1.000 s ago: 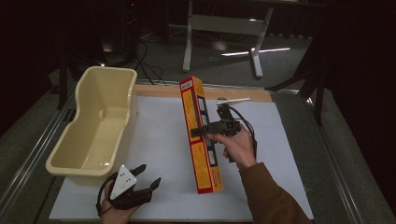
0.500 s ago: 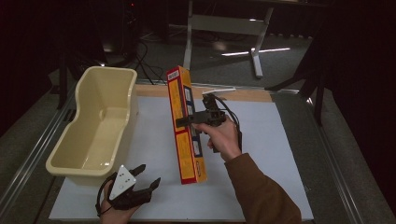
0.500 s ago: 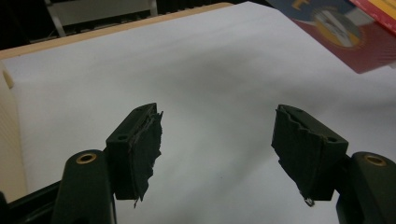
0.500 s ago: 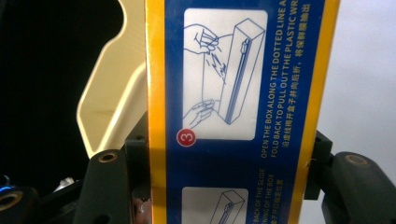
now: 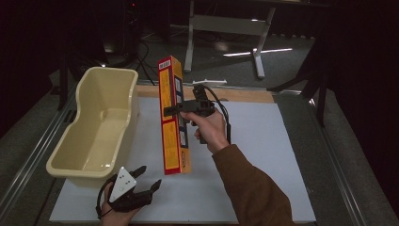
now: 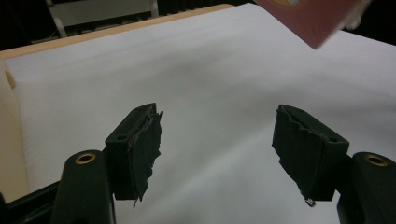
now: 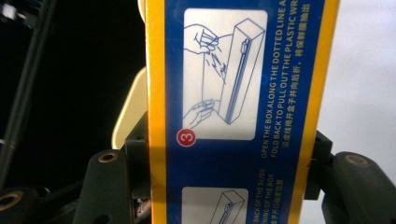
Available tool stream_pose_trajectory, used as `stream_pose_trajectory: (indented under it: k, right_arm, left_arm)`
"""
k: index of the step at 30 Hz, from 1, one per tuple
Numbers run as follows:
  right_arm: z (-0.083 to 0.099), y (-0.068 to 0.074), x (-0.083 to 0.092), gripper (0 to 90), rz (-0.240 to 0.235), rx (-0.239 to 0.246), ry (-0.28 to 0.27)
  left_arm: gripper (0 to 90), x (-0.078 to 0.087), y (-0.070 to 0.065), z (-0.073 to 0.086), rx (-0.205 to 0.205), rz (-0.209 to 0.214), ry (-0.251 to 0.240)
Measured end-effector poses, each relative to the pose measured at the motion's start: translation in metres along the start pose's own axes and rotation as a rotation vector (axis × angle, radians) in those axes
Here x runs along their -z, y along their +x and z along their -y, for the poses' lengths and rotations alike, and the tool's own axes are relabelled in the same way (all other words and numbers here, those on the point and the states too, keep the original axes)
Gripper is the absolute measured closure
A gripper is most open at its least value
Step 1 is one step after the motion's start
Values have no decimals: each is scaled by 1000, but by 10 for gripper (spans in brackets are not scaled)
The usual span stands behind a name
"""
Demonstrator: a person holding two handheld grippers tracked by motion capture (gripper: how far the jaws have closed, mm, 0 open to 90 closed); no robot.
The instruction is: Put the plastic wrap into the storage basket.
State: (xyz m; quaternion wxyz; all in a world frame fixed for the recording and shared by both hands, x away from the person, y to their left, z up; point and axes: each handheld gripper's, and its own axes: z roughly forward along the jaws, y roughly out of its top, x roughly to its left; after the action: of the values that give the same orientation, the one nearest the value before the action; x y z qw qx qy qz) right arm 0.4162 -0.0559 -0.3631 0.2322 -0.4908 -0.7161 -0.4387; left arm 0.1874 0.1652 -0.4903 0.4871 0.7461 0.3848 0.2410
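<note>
Leftward since a second ago, the box now hangs beside the tub, clamped mid-length by the right gripper. Left gripper rests released near the counter's near-left corner.

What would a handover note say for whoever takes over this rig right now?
Right gripper: shut on the long orange box, held mid-length, lifted off the white mat and standing nearly on end.
Left gripper: open, holding nothing, low over the mat's near edge.
Cream tub: at the mat's left side, nothing visible inside it.
Done: box picked up.
Left: probably placing the box in the tub; the open left gripper could steady it.
</note>
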Motion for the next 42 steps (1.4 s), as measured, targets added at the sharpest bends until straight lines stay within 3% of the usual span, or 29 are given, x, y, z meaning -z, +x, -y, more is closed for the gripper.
stream_pose_trajectory:
  k: [8,16,28,37,42]
  right_arm:
    - [-14,5,-8,399,-31,-47,-16]
    - [-25,12,-20,399,-47,-64,-18]
    - [-43,46,-39,398,-67,-84,-32]
    - [-40,59,-78,398,-63,-86,-8]
    - [-38,66,-96,397,-102,-111,-4]
  left_arm:
    - [317,1,0,0,4,-1,-4]
    - [315,0,1,1,9,-3,-6]
    - [314,2,1,2,18,0,-13]
    - [315,4,2,3,26,-6,-27]
    - [315,7,4,3,38,-11,-39]
